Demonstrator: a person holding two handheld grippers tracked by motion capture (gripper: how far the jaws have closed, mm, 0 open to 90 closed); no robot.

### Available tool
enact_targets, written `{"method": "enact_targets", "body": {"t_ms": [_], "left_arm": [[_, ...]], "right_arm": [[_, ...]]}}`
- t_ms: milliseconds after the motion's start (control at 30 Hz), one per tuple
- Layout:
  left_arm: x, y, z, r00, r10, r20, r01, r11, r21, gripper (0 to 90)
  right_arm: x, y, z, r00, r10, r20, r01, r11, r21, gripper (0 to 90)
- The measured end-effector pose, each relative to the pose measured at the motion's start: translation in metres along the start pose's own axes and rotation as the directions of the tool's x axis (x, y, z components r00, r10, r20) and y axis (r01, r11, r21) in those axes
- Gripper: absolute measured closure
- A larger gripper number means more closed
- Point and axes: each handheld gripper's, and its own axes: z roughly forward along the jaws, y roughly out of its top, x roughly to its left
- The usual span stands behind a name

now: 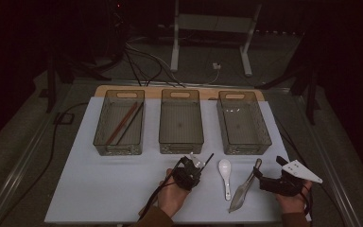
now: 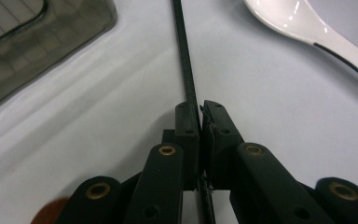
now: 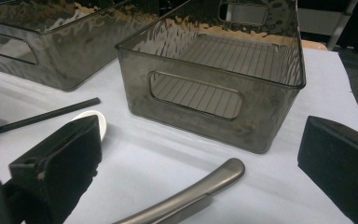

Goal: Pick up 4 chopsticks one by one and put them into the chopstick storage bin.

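Note:
My left gripper [image 1: 196, 168] [image 2: 200, 109] is shut on a thin black chopstick [image 1: 209, 158] [image 2: 185, 60], which runs on past the pads over the white table top. A white ceramic spoon [image 1: 225, 172] [image 2: 307, 28] lies just right of it. A metal serving spatula [image 1: 243, 191] lies farther right, and its rounded handle [image 3: 200, 189] sits low between my right gripper's [image 1: 268, 174] [image 3: 200, 140] open jaws without touching them. The chopstick's end [image 3: 51, 113] and the spoon's bowl [image 3: 100, 122] show at the left of the right gripper view.
Three smoky clear bins stand in a row at the back of the table: left [image 1: 119, 123], with two chopsticks in it, middle [image 1: 181, 122] [image 2: 37, 46] and right [image 1: 243, 122] [image 3: 214, 93]. Cables and a stand's legs lie beyond the table.

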Motion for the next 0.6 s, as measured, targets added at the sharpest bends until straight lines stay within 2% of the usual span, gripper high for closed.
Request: {"method": "enact_targets", "body": {"t_ms": [367,600], "left_arm": [[-0.0026,0.0001,-0.0019,0.9996,0.026,-0.013,-0.026,0.9995,0.02,87.6],[-0.0002,0.0019,-0.0029,0.9999,-0.001,0.011,0.001,0.9997,0.022,87.9]], "right_arm": [[0.0006,-0.0002,0.0008,1.0,-0.002,-0.001,0.002,1.0,0.004,0.0],[0.0005,-0.0002,0.0012,1.0,-0.001,0.0,0.001,1.0,0.004,0.0]]}}
